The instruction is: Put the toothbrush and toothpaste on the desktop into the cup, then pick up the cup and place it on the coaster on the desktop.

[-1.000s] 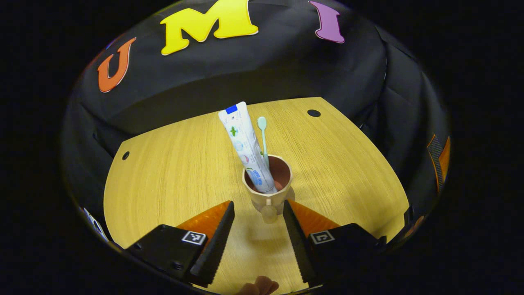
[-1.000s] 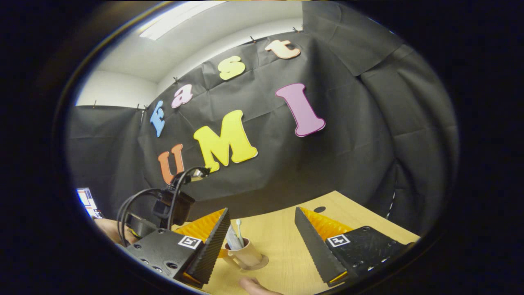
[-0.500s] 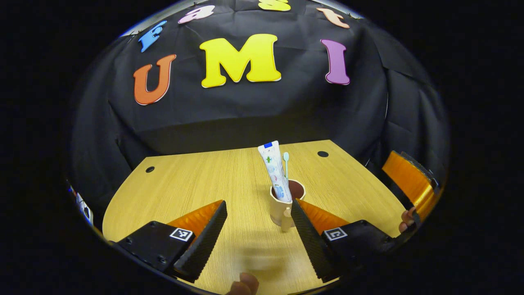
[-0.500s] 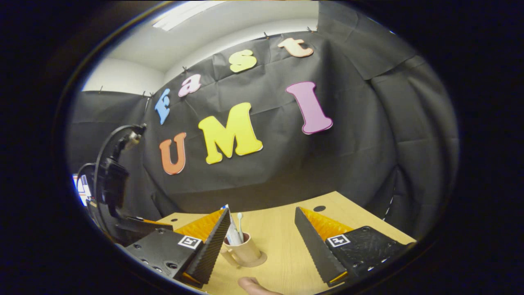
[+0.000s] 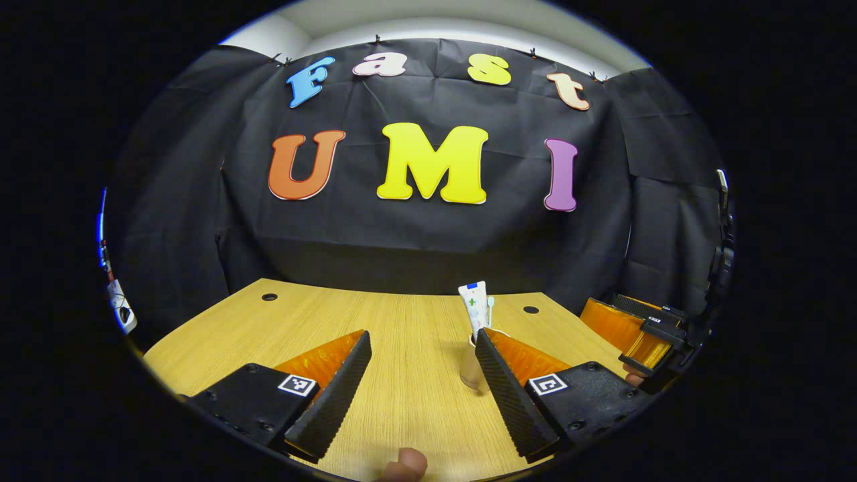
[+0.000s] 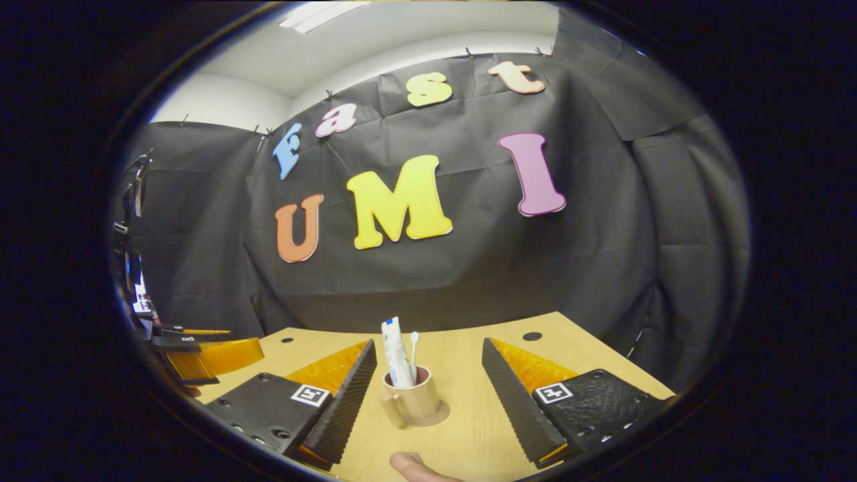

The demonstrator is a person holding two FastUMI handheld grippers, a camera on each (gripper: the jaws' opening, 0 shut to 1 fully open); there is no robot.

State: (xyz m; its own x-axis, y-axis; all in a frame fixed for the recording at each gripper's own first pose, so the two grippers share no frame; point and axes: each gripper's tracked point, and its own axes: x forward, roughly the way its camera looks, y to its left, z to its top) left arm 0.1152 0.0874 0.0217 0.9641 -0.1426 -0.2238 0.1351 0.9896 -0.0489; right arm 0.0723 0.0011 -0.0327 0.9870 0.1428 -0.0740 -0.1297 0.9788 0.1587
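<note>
Booth: black cloth wall behind a wooden desk [image 6: 469,428], with the cup [image 6: 410,396] as the landmark.
Left of the cup: in the right gripper view the left gripper [image 6: 201,358] sits at the desk's far left edge, well apart from the cup.
Cup: it stands upright on the coaster [image 6: 438,415], handle toward the camera.
Contents: the toothpaste [image 6: 396,361] and toothbrush [image 6: 414,355] stand inside the cup, long axes nearly upright, toothpaste on the left.
Right gripper [image 6: 428,402]: fingers spread wide, holding nothing; the cup lies between them and a little ahead.
Left gripper view: its own gripper [image 5: 422,381] is wide open and empty; the cup [image 5: 471,365] is ahead to the right, partly hidden by the right finger.
Nearer hand: the right gripper looks closer to the cup.
View difference: the right gripper view shows the coaster under the cup.
Progress: judging by this, the task looks complete; pulling back clear of the handle seems all that is left.
</note>
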